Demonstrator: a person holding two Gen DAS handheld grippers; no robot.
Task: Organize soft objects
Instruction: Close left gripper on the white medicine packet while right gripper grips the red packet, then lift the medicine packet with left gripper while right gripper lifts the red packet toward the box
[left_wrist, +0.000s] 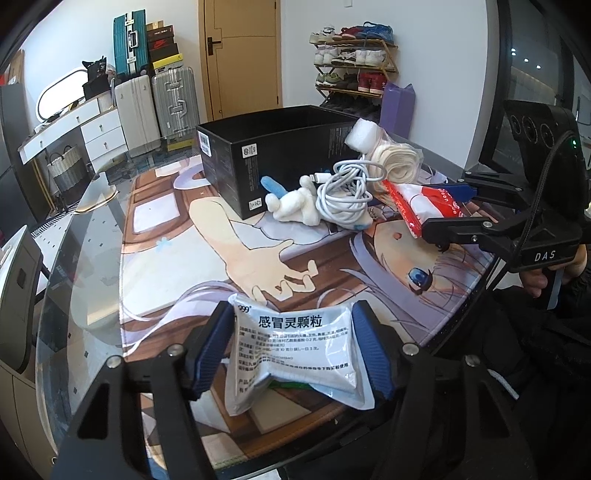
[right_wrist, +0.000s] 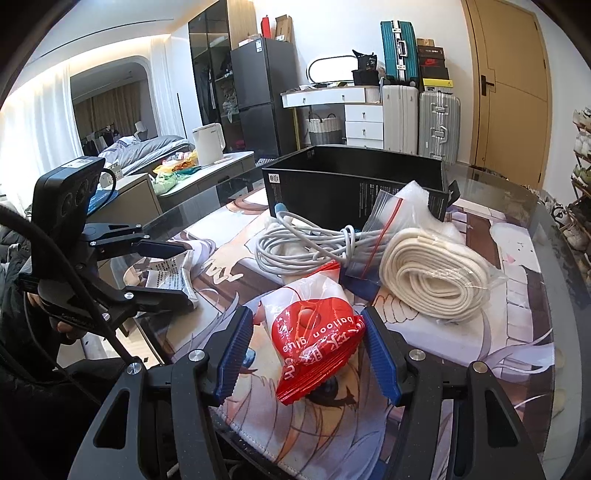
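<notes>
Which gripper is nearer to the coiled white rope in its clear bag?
Right. The right gripper, closing on a red packet, sits just beside the rope. The left gripper holds a medicine sachet at the mat's near edge, farther away.

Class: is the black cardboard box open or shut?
Open: the black cardboard box has no lid on top, and its dark inner walls show.

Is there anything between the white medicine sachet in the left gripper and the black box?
Nothing visible blocks it. The white medicine sachet faces bare printed mat up to the open black cardboard box; the white plush toy lies right of that line.
</notes>
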